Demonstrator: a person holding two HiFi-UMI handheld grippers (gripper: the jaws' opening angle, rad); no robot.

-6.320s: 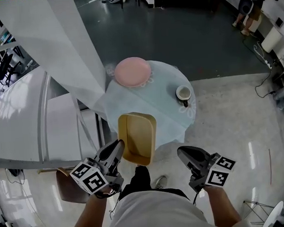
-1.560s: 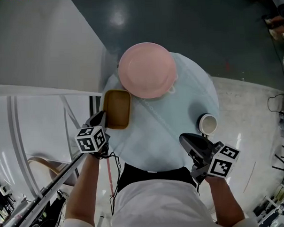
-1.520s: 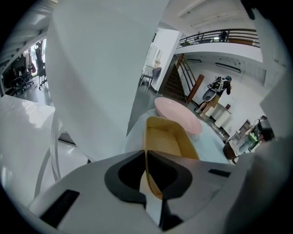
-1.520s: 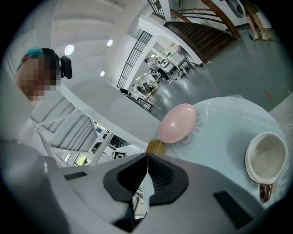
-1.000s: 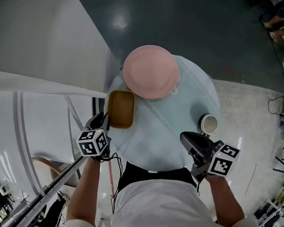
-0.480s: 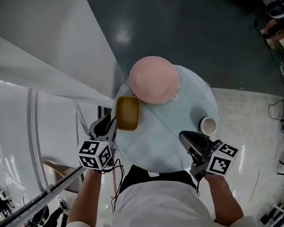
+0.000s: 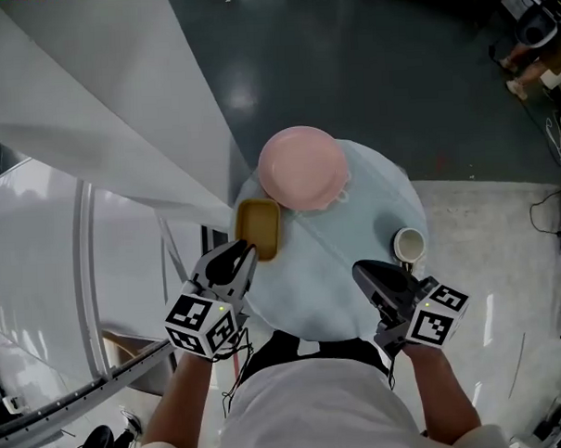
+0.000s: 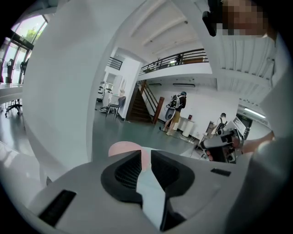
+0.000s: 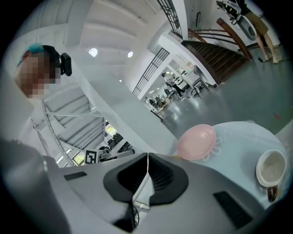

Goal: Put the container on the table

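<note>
The yellow rectangular container (image 7: 258, 228) lies on the left edge of the round table (image 7: 355, 224) with its pale blue cloth, just beside the pink plate (image 7: 301, 167). My left gripper (image 7: 242, 258) hovers just short of the container's near end, open by a narrow gap with nothing between its pads (image 8: 129, 169). The container is hidden in the left gripper view, where only the pink plate (image 8: 126, 148) shows past the left gripper (image 8: 145, 157). My right gripper (image 7: 368, 278) hangs over the table's near right edge, shut and empty, its pads meeting in the right gripper view (image 9: 147, 157).
A white cup (image 7: 409, 245) stands on the table's right side, close ahead of the right gripper; the cup (image 9: 271, 168) and pink plate (image 9: 197, 141) show in the right gripper view. White slanted panels (image 7: 119, 133) rise at the left. A brown seat (image 7: 128, 350) sits low left.
The left gripper carried the container to the table's left edge, let go of it and drew back a little. The right gripper has stayed put.
</note>
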